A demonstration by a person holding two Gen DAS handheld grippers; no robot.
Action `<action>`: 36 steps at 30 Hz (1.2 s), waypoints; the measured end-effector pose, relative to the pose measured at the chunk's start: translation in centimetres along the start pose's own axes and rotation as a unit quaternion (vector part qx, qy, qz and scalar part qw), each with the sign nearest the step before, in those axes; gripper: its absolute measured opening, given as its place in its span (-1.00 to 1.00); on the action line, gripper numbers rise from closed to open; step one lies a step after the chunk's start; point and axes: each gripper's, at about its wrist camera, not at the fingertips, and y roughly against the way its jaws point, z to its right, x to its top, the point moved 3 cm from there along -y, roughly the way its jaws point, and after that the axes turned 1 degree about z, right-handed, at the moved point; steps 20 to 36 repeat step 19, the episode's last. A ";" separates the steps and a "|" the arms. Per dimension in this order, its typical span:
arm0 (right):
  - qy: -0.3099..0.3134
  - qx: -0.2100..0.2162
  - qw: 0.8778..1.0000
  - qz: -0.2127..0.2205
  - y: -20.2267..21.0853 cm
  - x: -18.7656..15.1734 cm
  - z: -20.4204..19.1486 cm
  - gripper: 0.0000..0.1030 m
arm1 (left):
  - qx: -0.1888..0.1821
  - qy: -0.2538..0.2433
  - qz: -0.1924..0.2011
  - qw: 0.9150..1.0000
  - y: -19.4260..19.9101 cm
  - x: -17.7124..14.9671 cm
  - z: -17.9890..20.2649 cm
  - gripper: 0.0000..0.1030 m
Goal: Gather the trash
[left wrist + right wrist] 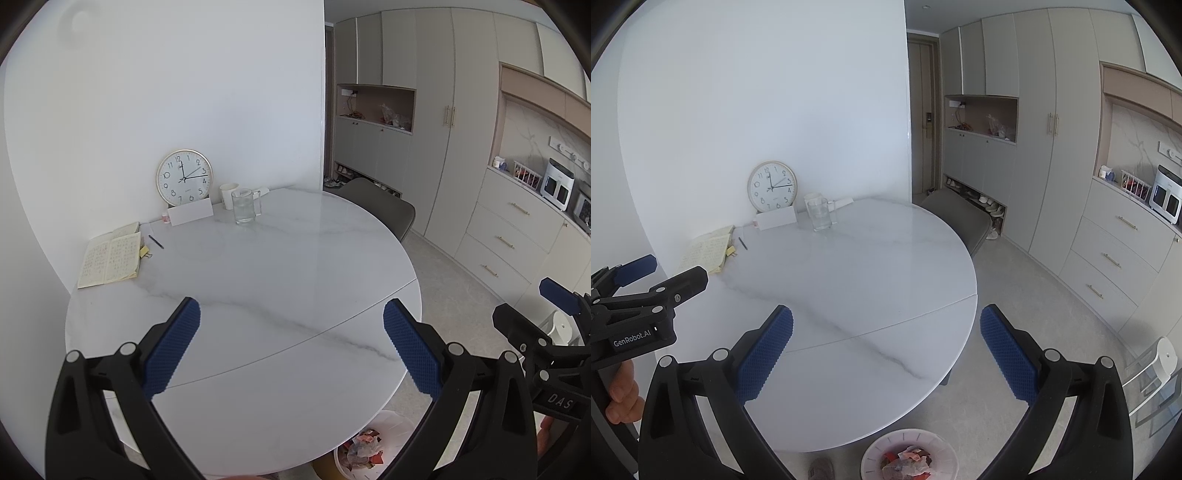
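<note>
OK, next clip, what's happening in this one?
A person holds a gripper in each hand over a round marble table. The left gripper and right gripper both have their jaws wide open and hold nothing. A white bin on the floor beside the table already holds crumpled trash. On the table only a clock, a glass mug, a white cup, an open notebook and a pen remain, at the far side.

Black claw [886, 328] frames, blue dimpled pads [764, 354], silver rivets
</note>
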 end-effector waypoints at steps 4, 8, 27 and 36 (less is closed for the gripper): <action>0.000 -0.001 1.000 -0.002 -0.1 -0.1 0.1 0.96 | 0.002 0.002 0.002 1.000 -0.1 0.0 0.0 0.85; -0.001 -0.001 1.000 -0.002 -0.2 -0.1 0.1 0.96 | 0.006 -0.005 0.000 1.000 -0.4 -0.1 0.2 0.85; -0.001 -0.001 1.000 -0.002 -0.2 -0.1 0.0 0.96 | -0.003 -0.006 -0.010 1.000 -0.7 -0.1 0.1 0.85; -0.001 -0.001 1.000 -0.002 -0.2 -0.1 0.0 0.96 | -0.003 -0.006 -0.010 1.000 -0.7 -0.1 0.1 0.85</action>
